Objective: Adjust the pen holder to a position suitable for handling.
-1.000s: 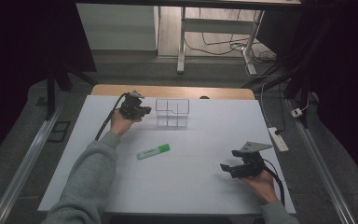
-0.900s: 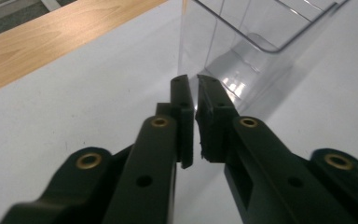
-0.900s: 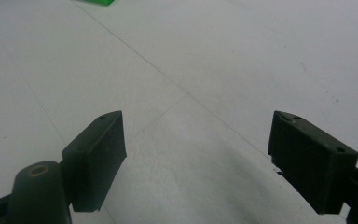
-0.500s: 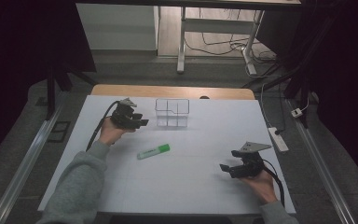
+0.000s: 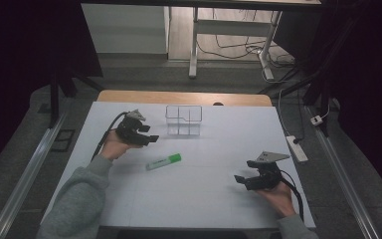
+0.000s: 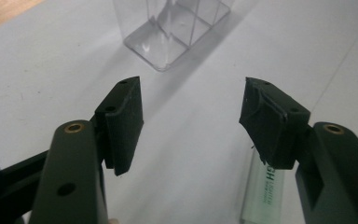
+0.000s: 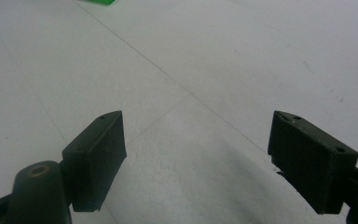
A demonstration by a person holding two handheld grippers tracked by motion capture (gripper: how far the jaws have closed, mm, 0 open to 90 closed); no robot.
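Left gripper (image 5: 148,140) hung open, jaws just widened, nothing between them. Green highlighter (image 5: 163,161) lay flat on the table (image 5: 219,209) just below and right of it, clear organizer (image 5: 184,120) ahead. Right gripper (image 5: 242,180) was open too, well apart. We judged the highlighter light, stiff, slick plastic; best taken mid-barrel, across its width.

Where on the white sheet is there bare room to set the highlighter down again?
The widest bare patch lies between the highlighter and the right hand-held gripper. The sheet to the right of the clear organizer is bare too. It is crowded where the left hand-held gripper, open with nothing between its jaws, sits close to organizer and highlighter.
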